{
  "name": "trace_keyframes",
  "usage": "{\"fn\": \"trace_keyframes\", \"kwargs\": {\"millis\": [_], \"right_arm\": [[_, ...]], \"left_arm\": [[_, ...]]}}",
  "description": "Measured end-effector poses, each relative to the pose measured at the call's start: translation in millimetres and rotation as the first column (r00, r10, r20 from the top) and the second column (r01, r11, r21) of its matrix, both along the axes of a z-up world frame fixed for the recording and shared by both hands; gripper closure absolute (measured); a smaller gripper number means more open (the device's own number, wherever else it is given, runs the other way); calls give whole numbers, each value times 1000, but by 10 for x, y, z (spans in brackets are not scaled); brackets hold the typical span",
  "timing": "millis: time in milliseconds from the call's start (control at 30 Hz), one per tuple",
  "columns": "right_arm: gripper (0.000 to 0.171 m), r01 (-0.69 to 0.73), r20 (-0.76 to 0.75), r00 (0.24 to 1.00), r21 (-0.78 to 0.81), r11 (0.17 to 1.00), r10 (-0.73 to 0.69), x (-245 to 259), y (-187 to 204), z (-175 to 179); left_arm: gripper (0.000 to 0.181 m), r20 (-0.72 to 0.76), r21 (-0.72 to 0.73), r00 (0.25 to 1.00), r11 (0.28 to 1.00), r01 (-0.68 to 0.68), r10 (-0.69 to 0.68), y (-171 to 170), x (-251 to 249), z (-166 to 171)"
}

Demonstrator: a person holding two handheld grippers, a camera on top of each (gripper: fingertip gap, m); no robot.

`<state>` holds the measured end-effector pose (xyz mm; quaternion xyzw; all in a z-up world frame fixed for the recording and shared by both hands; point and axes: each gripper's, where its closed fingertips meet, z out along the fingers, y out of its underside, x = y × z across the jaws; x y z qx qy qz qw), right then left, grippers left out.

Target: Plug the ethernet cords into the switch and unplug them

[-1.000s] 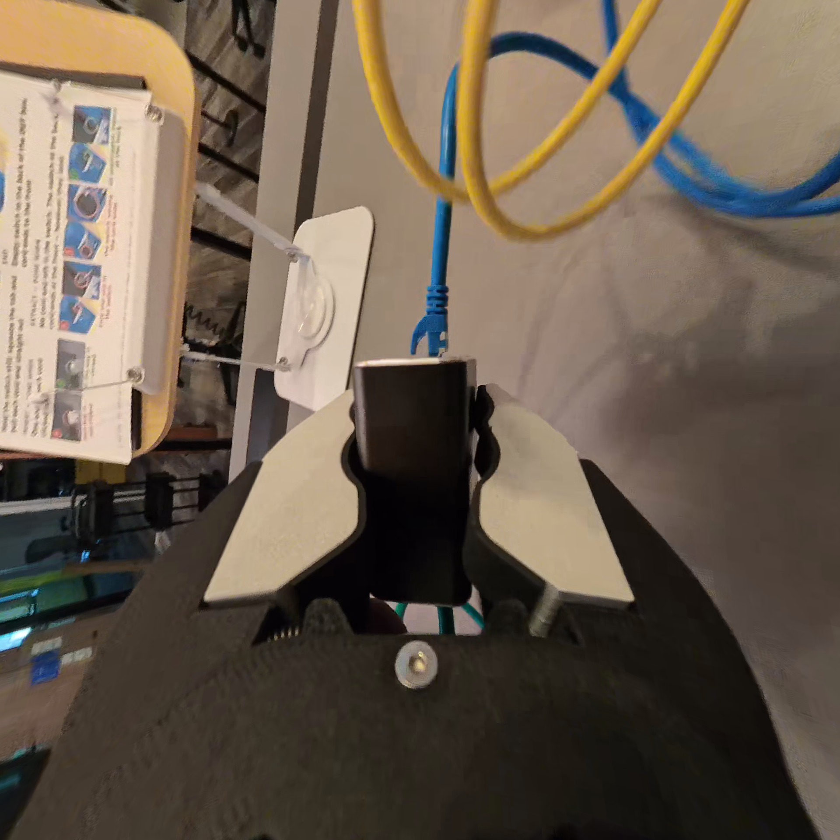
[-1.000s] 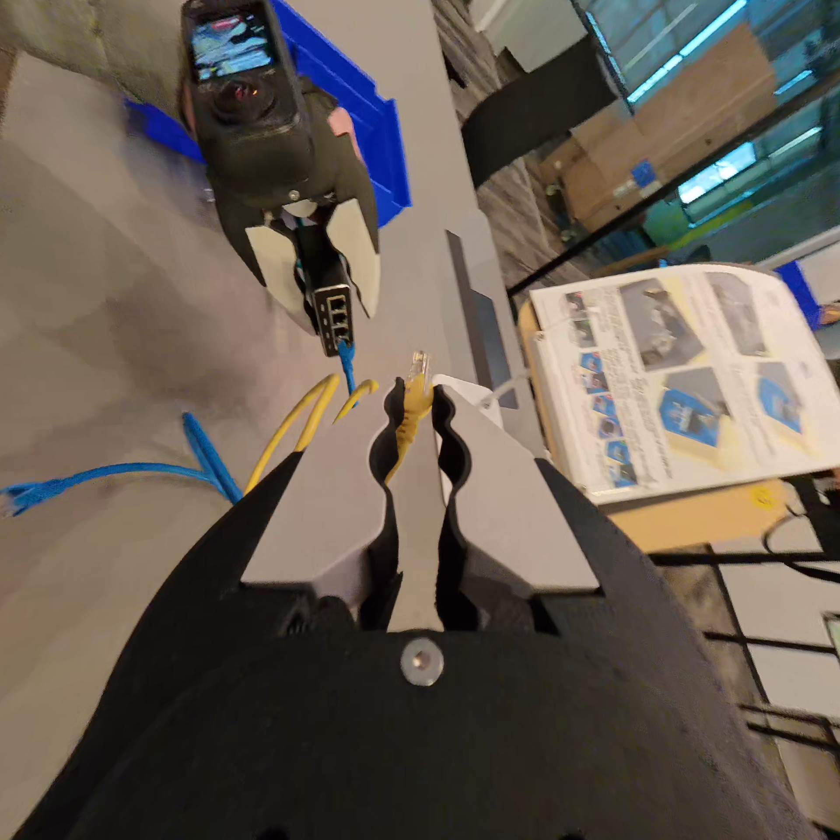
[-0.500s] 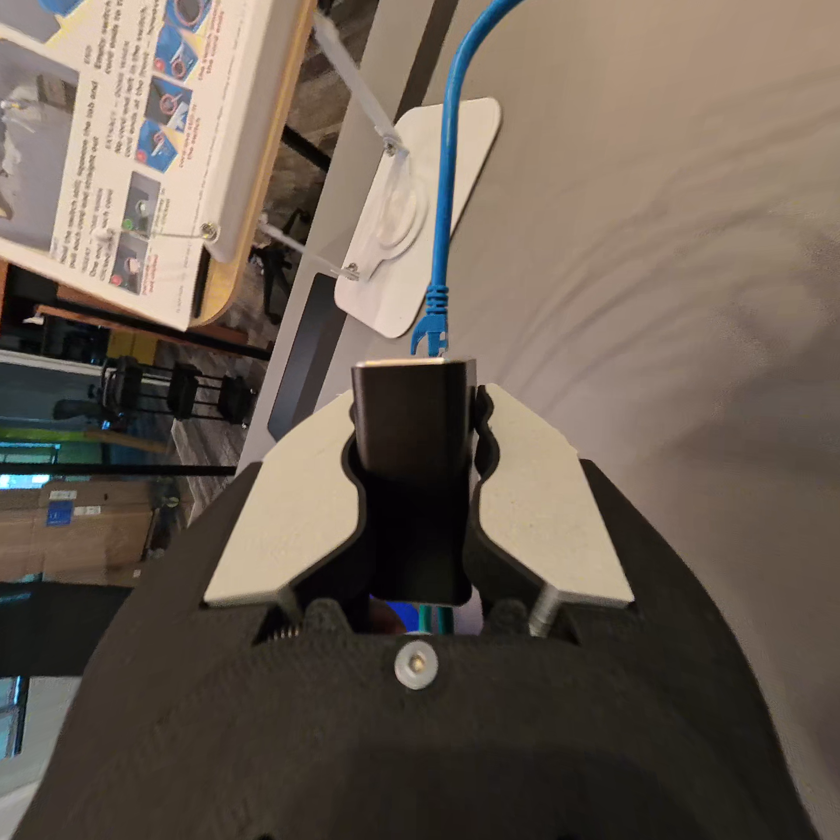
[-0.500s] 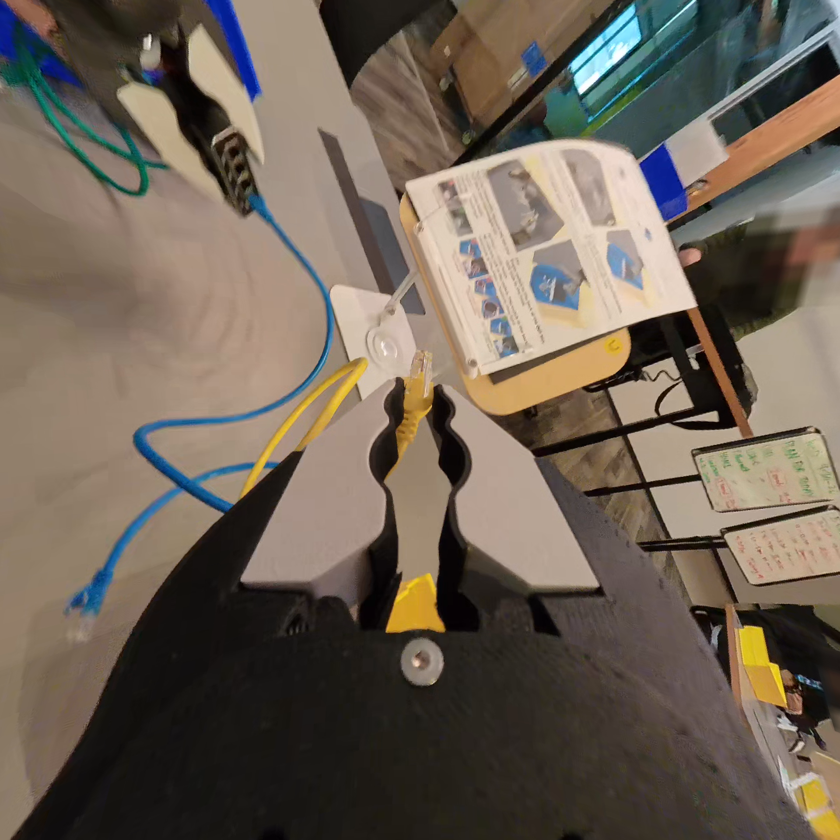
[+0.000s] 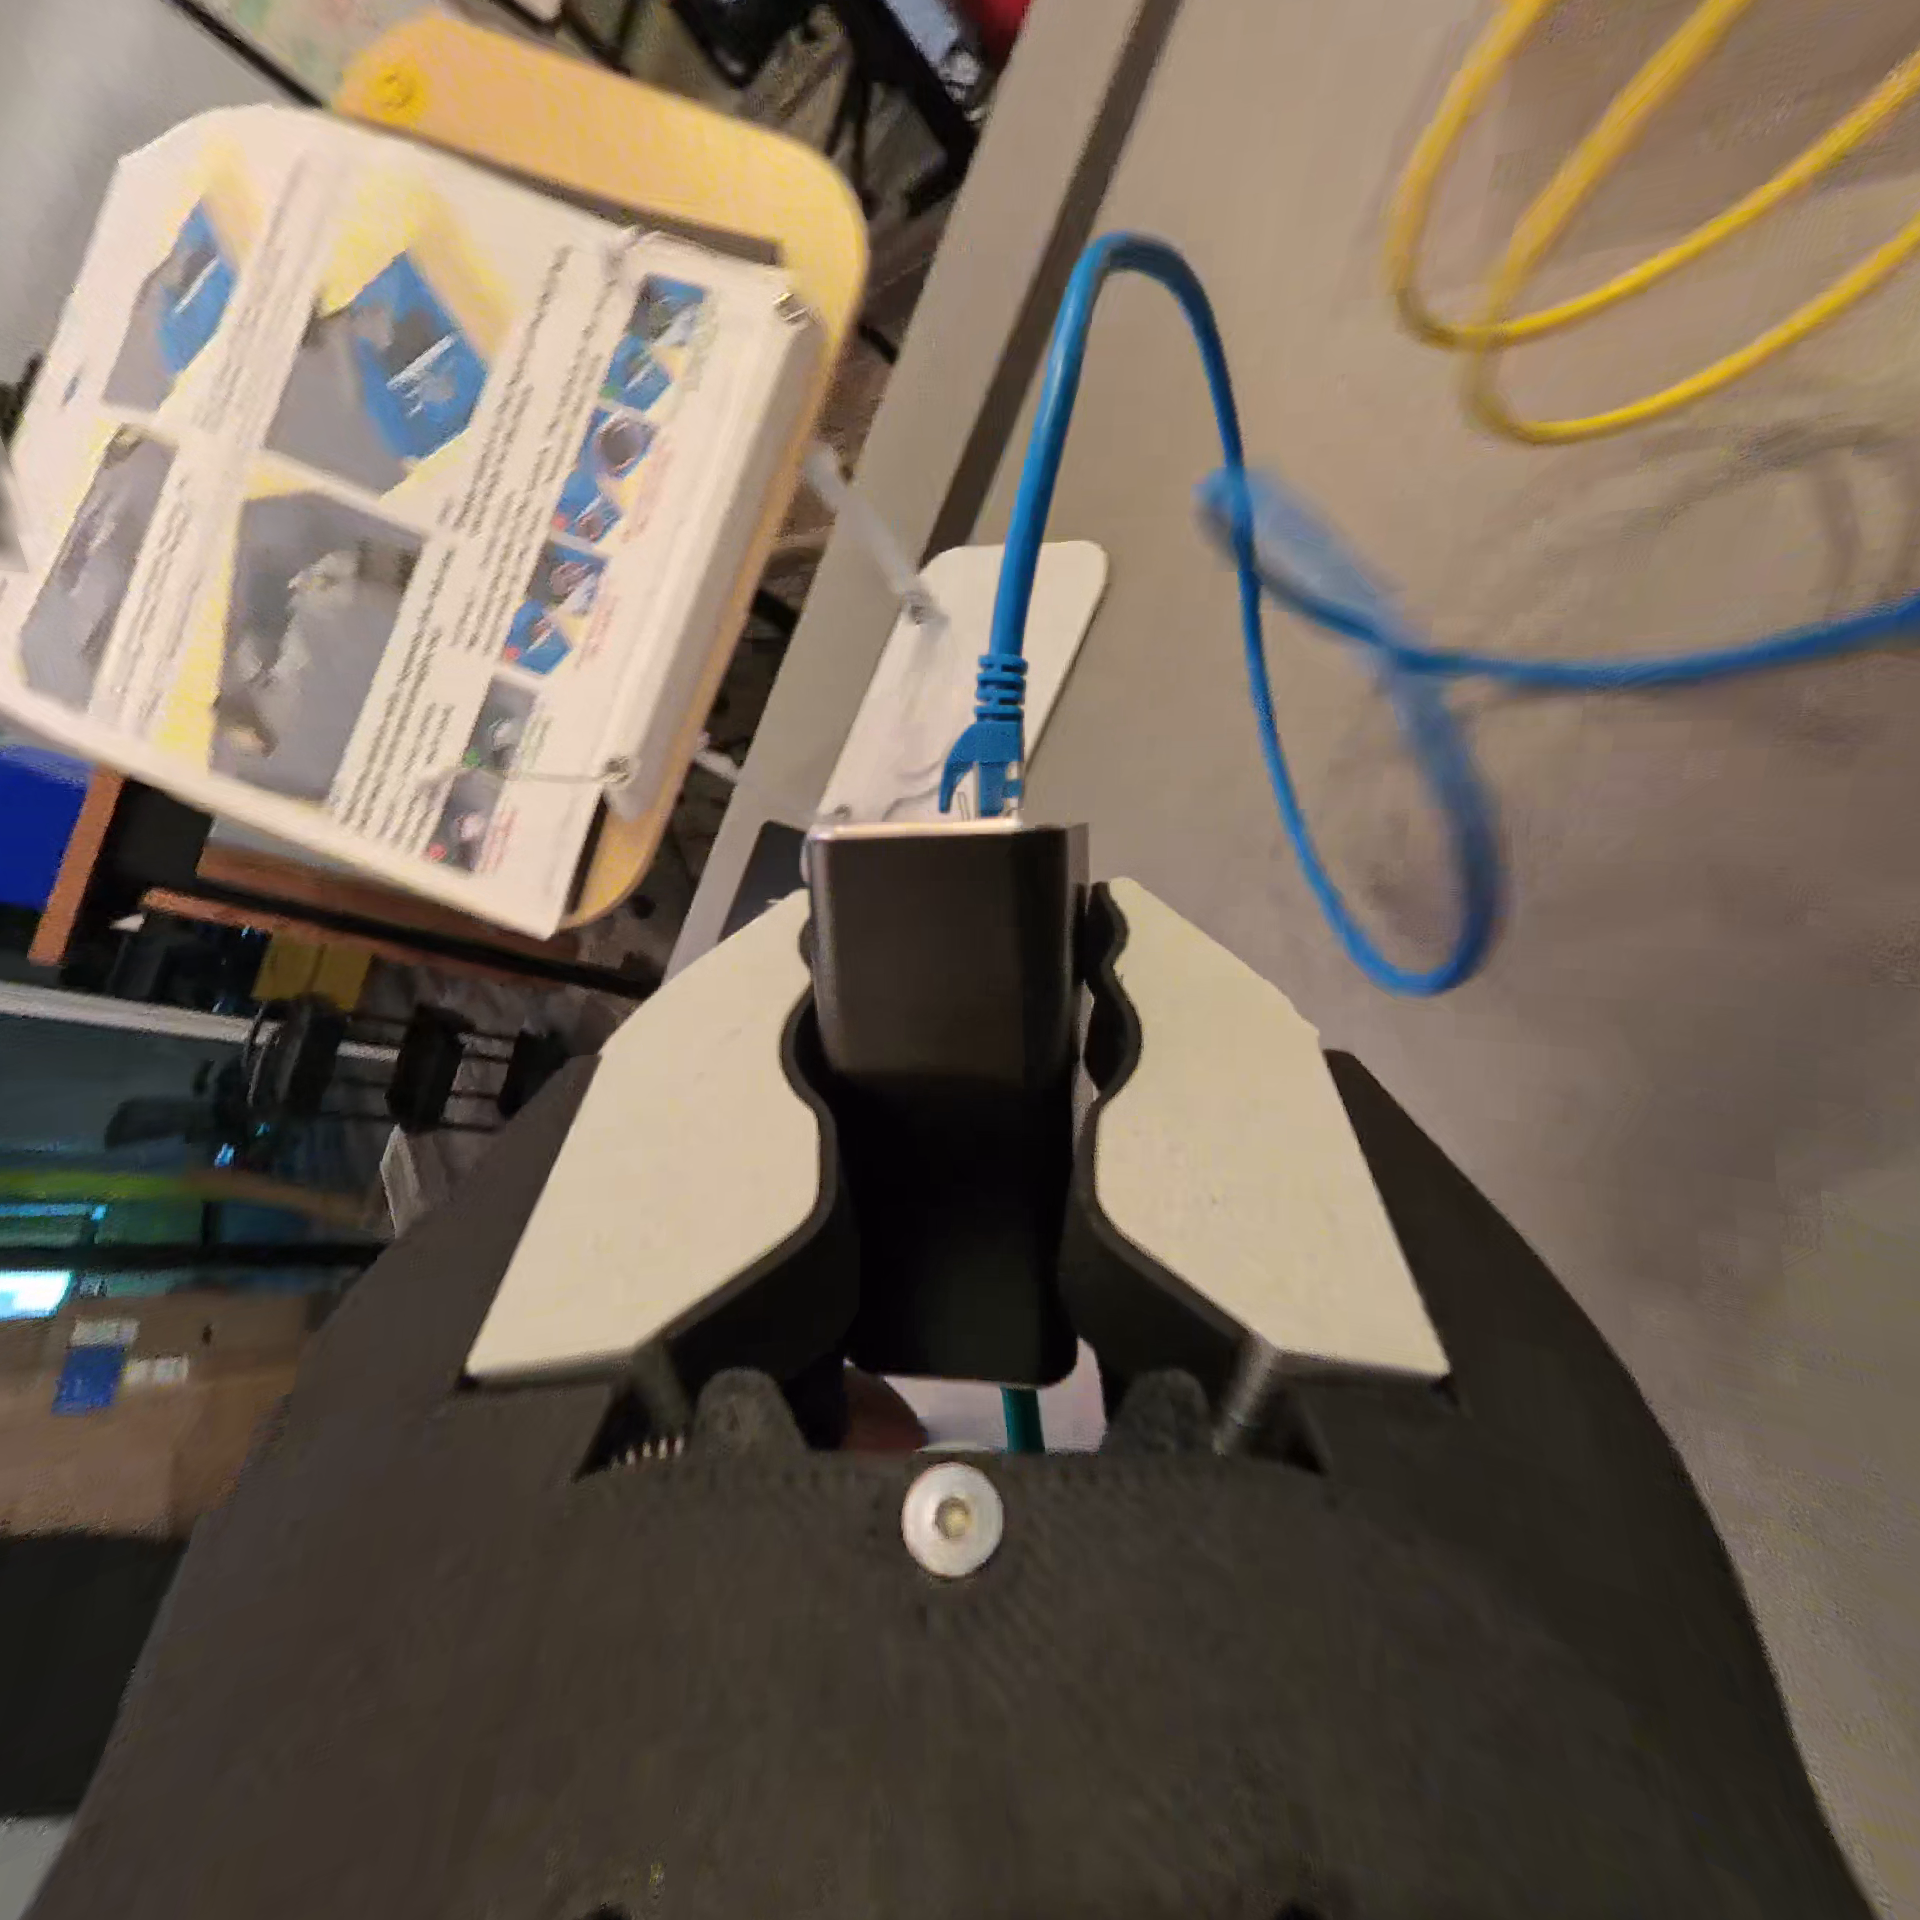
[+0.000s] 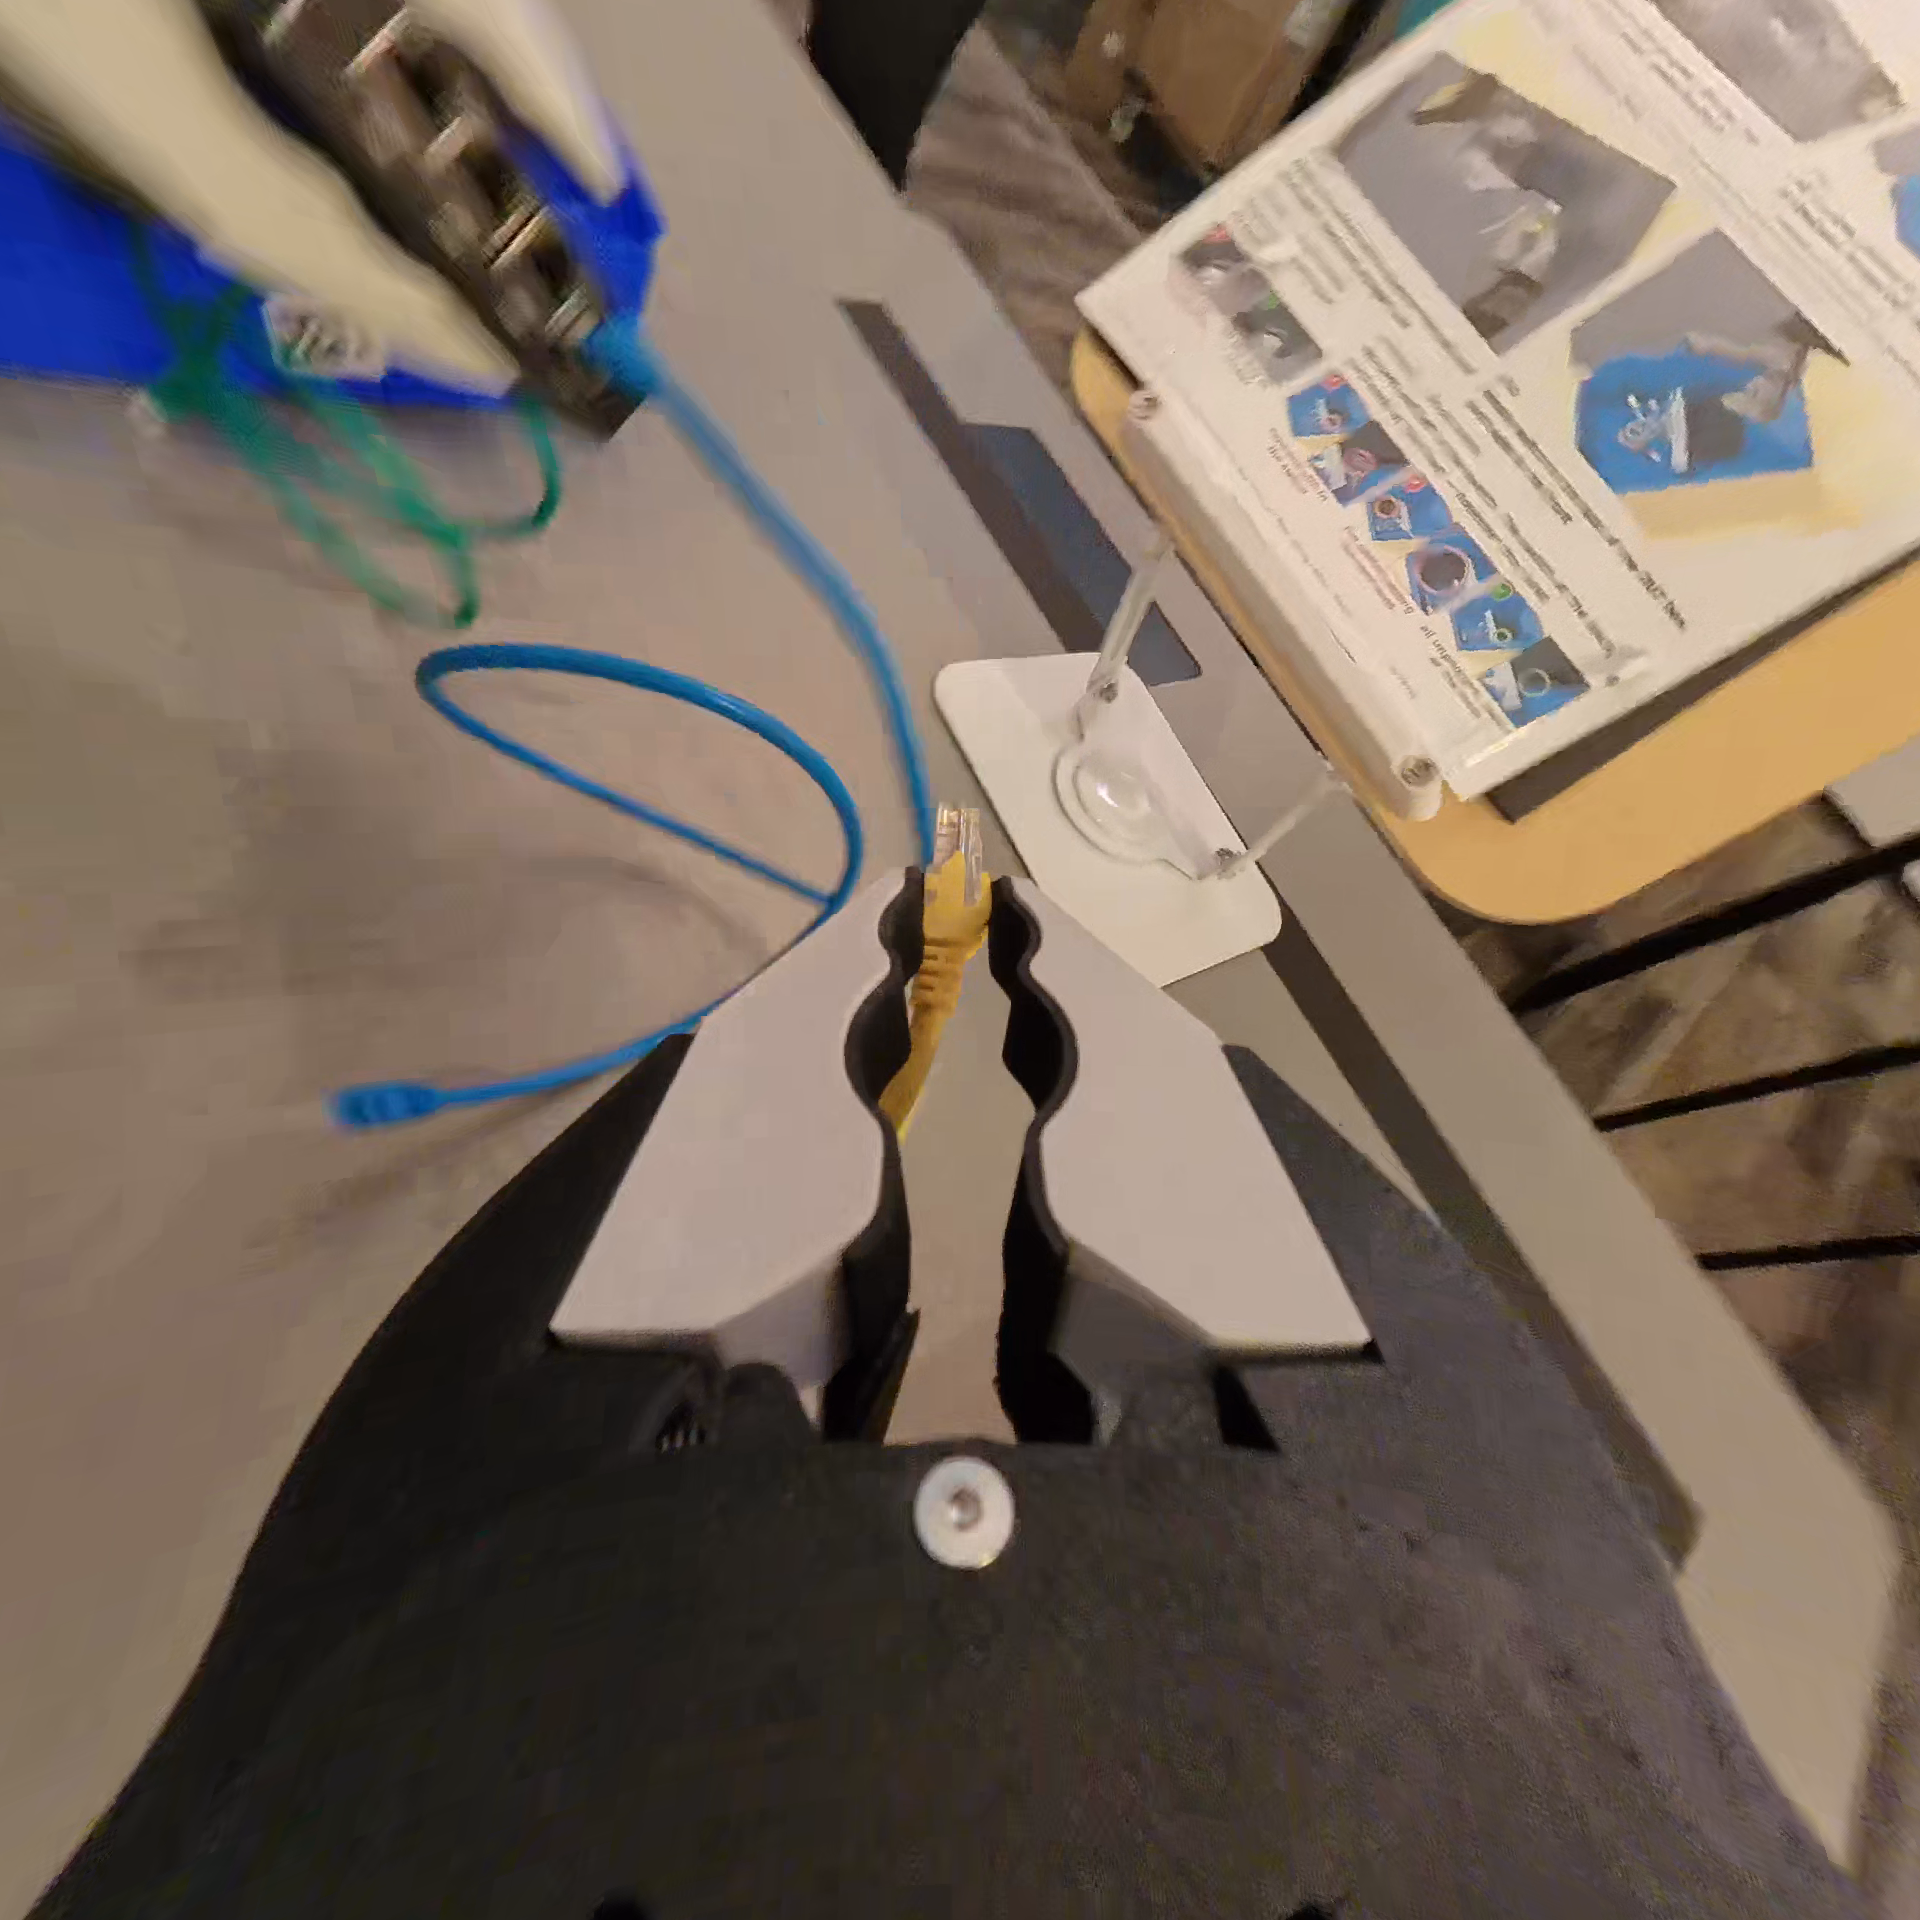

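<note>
My left gripper (image 5: 951, 925) is shut on the black switch (image 5: 940, 977) and holds it above the grey table. A blue ethernet cord (image 5: 1003, 717) is plugged into the switch's far face and loops over the table; a green cord (image 5: 1023, 1418) hangs behind it. My right gripper (image 6: 956, 894) is shut on the yellow cord's plug (image 6: 954, 883), whose clear tip sticks out past the fingertips. In the right wrist view the switch (image 6: 478, 208) in the left gripper is blurred at the top left, with the blue cord (image 6: 790, 551) and green cord (image 6: 353, 488) hanging from it.
A white stand base (image 6: 1101, 821) sits at the table edge and holds up an illustrated instruction sheet (image 6: 1538, 343) over a wooden board (image 5: 665, 145). A blue bin (image 6: 83, 301) lies behind the switch. Yellow cord loops (image 5: 1621, 260) lie on the grey table (image 5: 1610, 1143). Left tips to right tips: about 20 cm.
Both grippers have swung about while keeping their hold. In the right wrist view the switch has come much closer, at the top left. The blue cord now swings in a loop.
</note>
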<state>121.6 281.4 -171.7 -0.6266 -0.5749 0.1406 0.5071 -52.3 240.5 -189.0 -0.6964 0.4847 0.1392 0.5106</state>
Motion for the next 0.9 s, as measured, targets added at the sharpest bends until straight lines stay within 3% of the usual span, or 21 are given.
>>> {"fn": "trace_keyframes", "kwargs": {"millis": [133, 367, 667, 900], "right_arm": [[162, 84, -123, 988, -96, 992, -96, -93, 265, -9], [162, 166, -193, 967, -14, 986, -166, 148, 419, 359], [162, 395, -269, 899, 162, 904, -345, 1299, 407, 1214], [161, 593, -161, 805, 262, 761, -571, 2326, 143, 1335]], "left_arm": [[136, -55, -61, 991, 992, 115, -118, -135, 347, -313], [135, -192, -145, 950, 964, 221, -247, -298, 482, -681], [136, -208, -147, 965, 980, 132, -161, -151, 274, -751], [136, -203, -140, 972, 986, 91, -119, -73, 246, -781]]}}
